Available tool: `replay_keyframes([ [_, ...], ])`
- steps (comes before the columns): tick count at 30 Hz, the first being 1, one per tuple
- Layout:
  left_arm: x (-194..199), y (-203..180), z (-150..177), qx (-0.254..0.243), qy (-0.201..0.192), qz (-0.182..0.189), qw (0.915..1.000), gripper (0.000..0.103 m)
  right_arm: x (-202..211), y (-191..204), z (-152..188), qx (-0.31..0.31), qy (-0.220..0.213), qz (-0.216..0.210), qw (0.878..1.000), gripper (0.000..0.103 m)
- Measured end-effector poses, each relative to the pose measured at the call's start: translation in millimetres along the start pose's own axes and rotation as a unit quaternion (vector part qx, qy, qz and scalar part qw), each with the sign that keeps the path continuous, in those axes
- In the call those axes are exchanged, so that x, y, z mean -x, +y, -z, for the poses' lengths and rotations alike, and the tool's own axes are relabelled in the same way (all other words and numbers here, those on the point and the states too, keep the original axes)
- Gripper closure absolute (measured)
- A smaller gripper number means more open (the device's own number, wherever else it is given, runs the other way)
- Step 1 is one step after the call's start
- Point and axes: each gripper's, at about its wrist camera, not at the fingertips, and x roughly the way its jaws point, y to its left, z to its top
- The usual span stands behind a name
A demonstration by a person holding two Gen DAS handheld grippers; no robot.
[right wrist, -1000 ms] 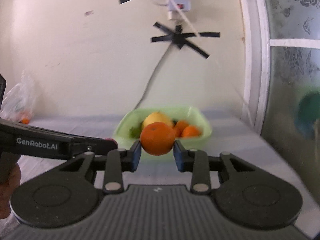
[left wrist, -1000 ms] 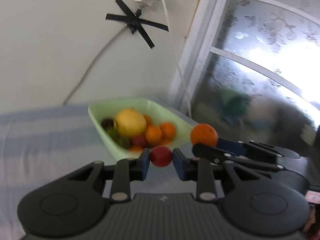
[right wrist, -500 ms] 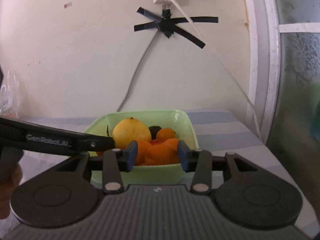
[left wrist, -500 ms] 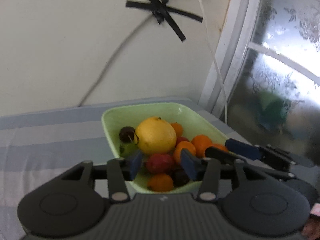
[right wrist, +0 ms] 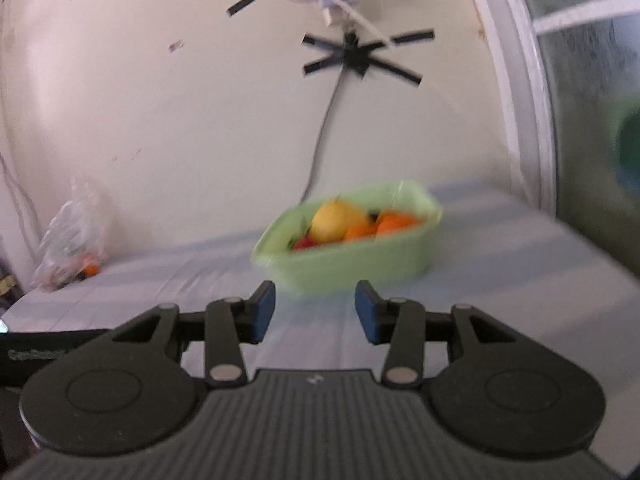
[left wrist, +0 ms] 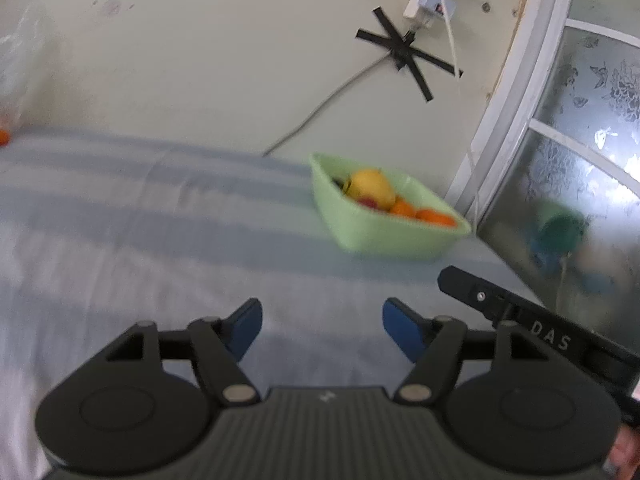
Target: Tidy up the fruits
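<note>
A pale green bowl (left wrist: pixel 384 236) stands on the striped cloth near the wall, holding a large yellow fruit (left wrist: pixel 370 188), oranges (left wrist: pixel 434 216) and a red fruit (left wrist: pixel 366 202). My left gripper (left wrist: pixel 322 330) hangs well short of the bowl, to its left; its jaws are opening and nothing is between them. In the right wrist view the same bowl (right wrist: pixel 352 260) lies just beyond my right gripper (right wrist: pixel 316 312), which stands open and empty. The yellow fruit (right wrist: pixel 334 222) and oranges (right wrist: pixel 394 222) show above the rim.
A clear plastic bag (right wrist: pixel 70 240) with a small orange fruit lies at the wall on the left. A taped cable (right wrist: pixel 324 132) runs down the wall behind the bowl. A frosted window (left wrist: pixel 580 140) closes off the right side. The right gripper's arm (left wrist: pixel 520 320) crosses the left view.
The left gripper let go of the red fruit and the right of the orange, both over the bowl. Both have pulled back from the bowl, the left one swinging leftward, jaws wider.
</note>
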Motion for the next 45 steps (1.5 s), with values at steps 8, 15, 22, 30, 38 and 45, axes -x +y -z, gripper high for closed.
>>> replay_keyframes([
  [8, 17, 16, 24, -0.008, -0.055, -0.027, 0.9981, 0.023, 14, 22, 27, 0.021, -0.012, 0.015, 1.000, 0.055],
  [15, 16, 22, 24, 0.004, -0.053, -0.014, 0.9985, 0.020, 5, 22, 26, 0.031, 0.010, 0.029, 0.999, 0.055],
  [22, 13, 25, 22, 0.012, -0.040, -0.009, 0.9991, 0.016, 5, 22, 29, 0.031, 0.017, 0.018, 0.999, 0.052],
  [30, 7, 11, 22, -0.017, -0.027, -0.039, 0.9987, 0.013, 5, 20, 29, 0.029, 0.019, 0.018, 0.999, 0.050],
  [38, 16, -3, 26, -0.065, -0.030, -0.058, 0.9957, 0.000, 14, 18, 33, -0.004, 0.025, 0.067, 0.997, 0.050],
  [45, 27, -1, 24, -0.062, -0.004, -0.061, 0.9962, 0.000, 35, 20, 36, -0.051, 0.041, 0.067, 0.996, 0.049],
])
